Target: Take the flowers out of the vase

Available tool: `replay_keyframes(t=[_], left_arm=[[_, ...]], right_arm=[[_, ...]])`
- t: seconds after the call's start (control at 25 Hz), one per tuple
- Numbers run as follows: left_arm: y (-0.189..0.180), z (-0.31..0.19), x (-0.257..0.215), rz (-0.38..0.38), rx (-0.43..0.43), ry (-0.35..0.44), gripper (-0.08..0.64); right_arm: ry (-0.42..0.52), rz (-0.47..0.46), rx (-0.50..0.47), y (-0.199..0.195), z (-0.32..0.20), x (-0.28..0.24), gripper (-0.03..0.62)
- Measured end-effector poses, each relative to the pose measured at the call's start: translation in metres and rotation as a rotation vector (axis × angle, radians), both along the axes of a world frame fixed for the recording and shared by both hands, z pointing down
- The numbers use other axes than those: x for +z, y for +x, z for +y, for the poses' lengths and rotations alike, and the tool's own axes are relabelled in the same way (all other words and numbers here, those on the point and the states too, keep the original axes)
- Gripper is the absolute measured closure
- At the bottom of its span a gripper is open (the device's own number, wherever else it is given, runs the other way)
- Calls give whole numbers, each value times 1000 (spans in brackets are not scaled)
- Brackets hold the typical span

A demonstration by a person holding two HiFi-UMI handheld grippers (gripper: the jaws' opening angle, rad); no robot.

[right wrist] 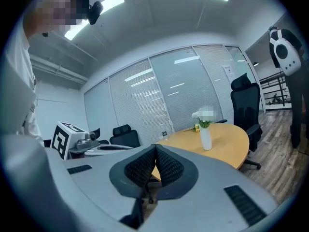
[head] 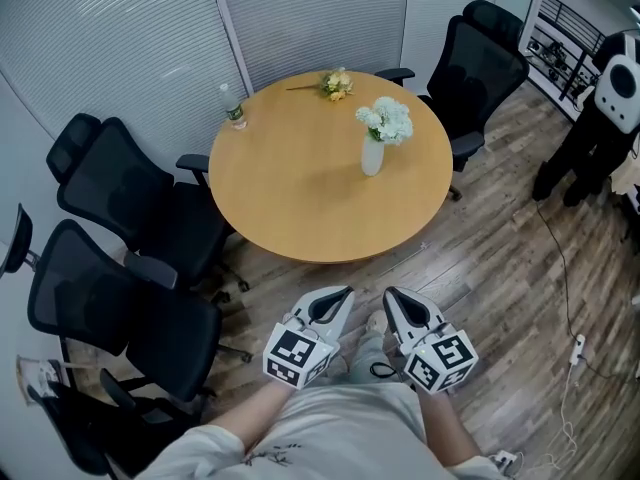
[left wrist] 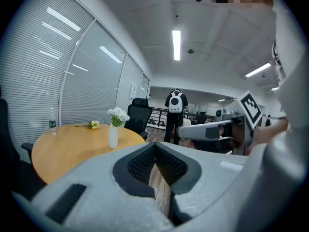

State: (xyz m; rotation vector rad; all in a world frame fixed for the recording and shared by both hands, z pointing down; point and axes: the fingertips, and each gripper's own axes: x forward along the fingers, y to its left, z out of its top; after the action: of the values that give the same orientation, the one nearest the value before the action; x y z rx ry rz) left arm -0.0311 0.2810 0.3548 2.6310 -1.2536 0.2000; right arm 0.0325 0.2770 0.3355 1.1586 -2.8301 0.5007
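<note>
A white vase [head: 372, 155] stands upright on the round wooden table [head: 300, 198], right of its middle, with a bunch of white flowers [head: 386, 120] in it. The vase [left wrist: 113, 135] also shows in the left gripper view and the vase [right wrist: 205, 137] in the right gripper view. A loose yellow flower [head: 336, 84] lies at the table's far edge. My left gripper [head: 345, 292] and right gripper [head: 390, 294] hang side by side near my body, well short of the table. Both are shut with nothing between the jaws.
A small water bottle [head: 233, 107] stands at the table's far left edge. Black office chairs [head: 130, 203] crowd the left side and another chair [head: 478, 68] stands behind the table on the right. A person [head: 600, 118] stands at the far right. A cable [head: 562, 268] runs over the wooden floor.
</note>
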Motion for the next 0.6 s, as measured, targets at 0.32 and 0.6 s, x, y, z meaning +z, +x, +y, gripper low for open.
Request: replay_keyframes(t=[0.32,0.6], left_arm=[[0,-31,6,-2,2,2,549],[3,-74,8,0,-2,2,549]], right_arm=[[23,9,13,4,-31,3,586],[28,20,11,6,-74,5,586]])
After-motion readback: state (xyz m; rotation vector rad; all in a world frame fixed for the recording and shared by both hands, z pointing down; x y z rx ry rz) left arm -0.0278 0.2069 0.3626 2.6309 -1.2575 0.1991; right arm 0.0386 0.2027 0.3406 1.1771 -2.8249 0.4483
